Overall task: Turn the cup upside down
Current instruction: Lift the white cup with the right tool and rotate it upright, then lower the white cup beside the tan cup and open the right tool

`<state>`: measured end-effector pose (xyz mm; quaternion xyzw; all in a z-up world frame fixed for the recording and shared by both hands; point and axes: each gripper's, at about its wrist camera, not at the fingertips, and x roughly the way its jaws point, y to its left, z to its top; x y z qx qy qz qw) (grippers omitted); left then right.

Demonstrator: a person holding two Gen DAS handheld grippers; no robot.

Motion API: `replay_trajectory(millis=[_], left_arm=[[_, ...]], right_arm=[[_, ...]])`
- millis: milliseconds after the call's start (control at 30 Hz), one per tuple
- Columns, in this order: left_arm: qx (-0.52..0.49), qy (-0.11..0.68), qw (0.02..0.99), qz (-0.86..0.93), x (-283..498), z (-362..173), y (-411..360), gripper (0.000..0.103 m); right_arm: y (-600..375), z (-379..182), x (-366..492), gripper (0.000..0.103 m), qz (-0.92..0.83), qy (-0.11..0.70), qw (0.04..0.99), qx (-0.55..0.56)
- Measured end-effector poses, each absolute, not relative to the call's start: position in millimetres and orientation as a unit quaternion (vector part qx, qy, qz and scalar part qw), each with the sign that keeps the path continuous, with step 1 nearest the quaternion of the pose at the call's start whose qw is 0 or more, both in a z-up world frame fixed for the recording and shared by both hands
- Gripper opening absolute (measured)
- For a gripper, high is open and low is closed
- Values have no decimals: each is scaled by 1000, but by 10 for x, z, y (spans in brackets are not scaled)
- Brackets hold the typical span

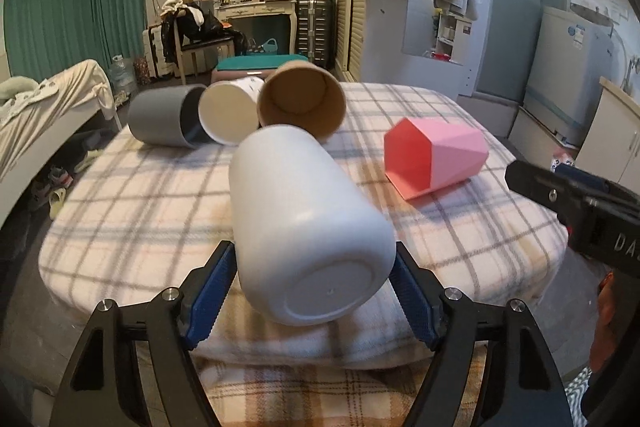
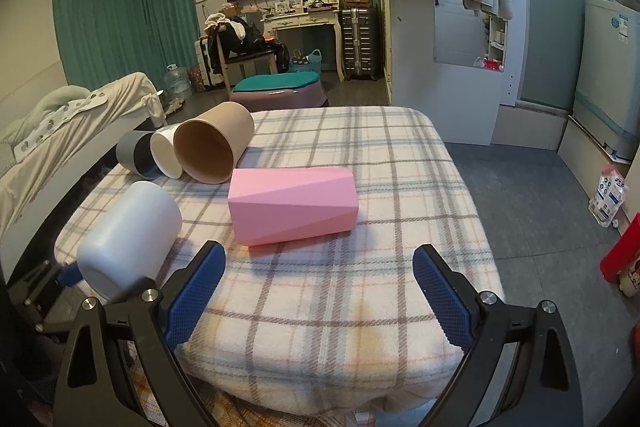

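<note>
1. My left tool [image 1: 314, 287] clamps the white cup [image 1: 308, 227] near its base, holding it tilted on its side over the plaid-covered surface [image 1: 160, 195], mouth pointing away.
2. My right tool [image 2: 318, 291] hangs open over the surface's near edge, with the pink cup [image 2: 292, 205] lying ahead of it.

Left wrist view sits low at the near edge of the plaid-covered table [image 1: 160, 179], looking along it, close up on the white cup [image 1: 308, 227]. Right wrist view rides higher, further right, angled down. Both share the pink cup [image 2: 294, 205] and the room beyond.
</note>
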<state>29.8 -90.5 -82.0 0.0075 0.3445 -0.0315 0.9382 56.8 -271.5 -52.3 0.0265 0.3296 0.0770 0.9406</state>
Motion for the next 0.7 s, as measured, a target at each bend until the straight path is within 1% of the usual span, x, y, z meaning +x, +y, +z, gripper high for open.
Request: replay_trajectory(millis=[200, 700], left_arm=[[21, 329, 944, -33, 408, -650, -851, 78], [27, 329, 943, -35, 976, -430, -656, 76]], right_arm=[[-2746, -552, 627, 95, 77, 336, 938, 36], [-2773, -603, 899, 95, 67, 352, 933, 48]])
